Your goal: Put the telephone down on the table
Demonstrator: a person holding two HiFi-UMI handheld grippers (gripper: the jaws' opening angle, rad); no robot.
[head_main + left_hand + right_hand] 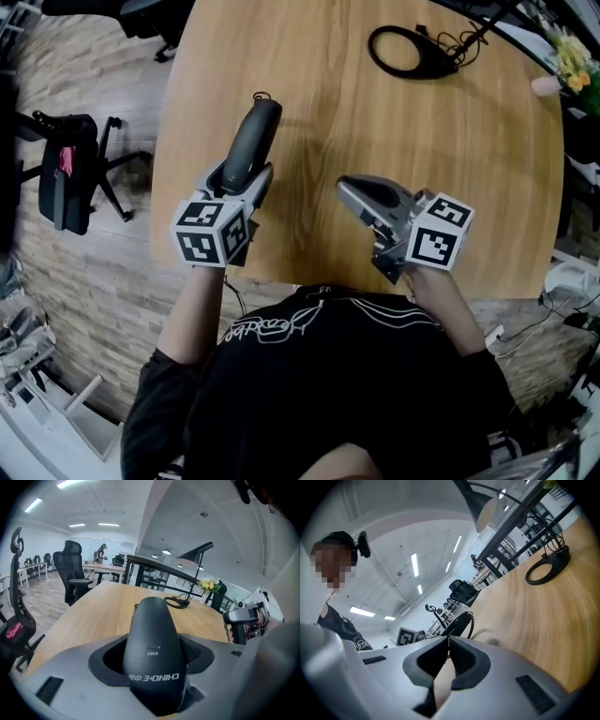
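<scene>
The telephone is a black handset [251, 141] with a coiled cord at its far end. My left gripper [246, 173] is shut on its lower part and holds it over the left side of the wooden table [375, 122]. In the left gripper view the handset [152, 653] fills the gap between the jaws and points away across the table. My right gripper [349, 187] hovers over the table's near right, shut, with nothing in it. In the right gripper view its tips [449, 639] meet, and the handset [459, 623] shows beyond them above its shadow.
A black ring-shaped lamp base [408, 52] with a cable lies at the table's far side. Yellow flowers [572, 56] stand at the far right corner. An office chair [70, 173] stands on the floor to the left. The table's near edge runs just before the person's body.
</scene>
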